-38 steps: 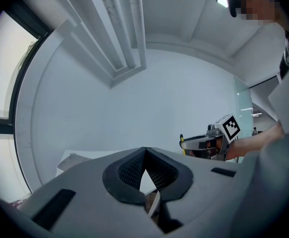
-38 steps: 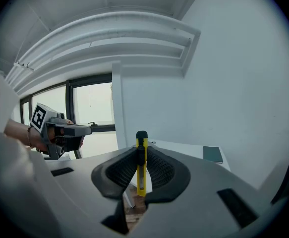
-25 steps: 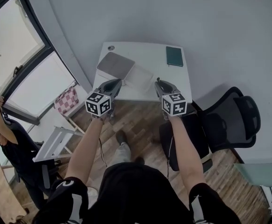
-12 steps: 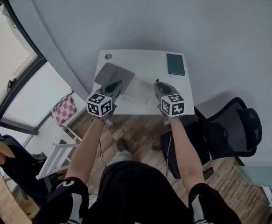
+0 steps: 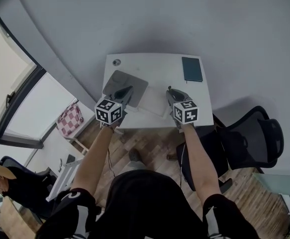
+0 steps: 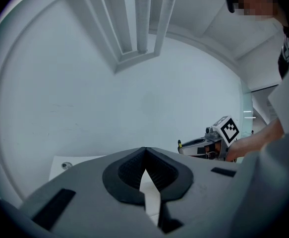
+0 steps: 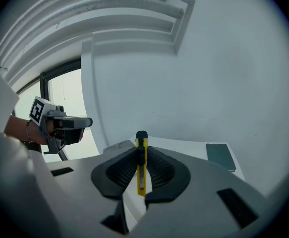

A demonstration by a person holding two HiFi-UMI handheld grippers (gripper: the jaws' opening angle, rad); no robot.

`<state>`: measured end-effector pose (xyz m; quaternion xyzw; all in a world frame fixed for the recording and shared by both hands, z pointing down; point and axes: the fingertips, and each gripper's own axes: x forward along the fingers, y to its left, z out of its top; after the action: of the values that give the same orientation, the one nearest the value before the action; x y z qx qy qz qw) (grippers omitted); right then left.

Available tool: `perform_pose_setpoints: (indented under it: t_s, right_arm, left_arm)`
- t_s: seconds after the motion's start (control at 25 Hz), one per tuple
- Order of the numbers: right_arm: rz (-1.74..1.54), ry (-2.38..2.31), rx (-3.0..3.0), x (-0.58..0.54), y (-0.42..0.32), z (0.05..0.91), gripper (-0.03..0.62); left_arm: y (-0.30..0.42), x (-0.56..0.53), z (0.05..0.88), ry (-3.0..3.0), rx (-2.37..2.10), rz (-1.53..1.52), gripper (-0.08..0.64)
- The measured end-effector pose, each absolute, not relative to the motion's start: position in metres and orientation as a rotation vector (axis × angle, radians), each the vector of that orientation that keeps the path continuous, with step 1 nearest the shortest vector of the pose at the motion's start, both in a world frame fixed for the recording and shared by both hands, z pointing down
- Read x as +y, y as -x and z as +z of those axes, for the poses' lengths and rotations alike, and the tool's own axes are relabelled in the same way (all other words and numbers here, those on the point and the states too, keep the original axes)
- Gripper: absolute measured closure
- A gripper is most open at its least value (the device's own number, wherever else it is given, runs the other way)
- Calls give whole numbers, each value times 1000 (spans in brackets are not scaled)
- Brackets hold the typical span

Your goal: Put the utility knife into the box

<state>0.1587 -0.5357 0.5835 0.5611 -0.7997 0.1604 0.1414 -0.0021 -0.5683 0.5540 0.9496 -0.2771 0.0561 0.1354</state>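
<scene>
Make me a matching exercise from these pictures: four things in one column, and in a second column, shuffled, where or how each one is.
Things:
1. utility knife
2. notebook
3. left gripper
4. office chair

Place or state:
A. shut, with nothing in it
B. on the floor by the right end of the table
C. clamped in the right gripper
D. lying at the table's far right corner

Pairs: 1-C, 2-D, 3-A, 4-B
</scene>
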Motion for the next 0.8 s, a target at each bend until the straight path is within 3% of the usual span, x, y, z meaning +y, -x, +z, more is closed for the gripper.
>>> perform_pose_setpoints:
  t_s: [0.8]
  right_arm:
    - [633, -1325, -2216, -582, -136, 696, 520]
  left_arm:
    - [2, -606, 601, -2681, -874, 182, 535]
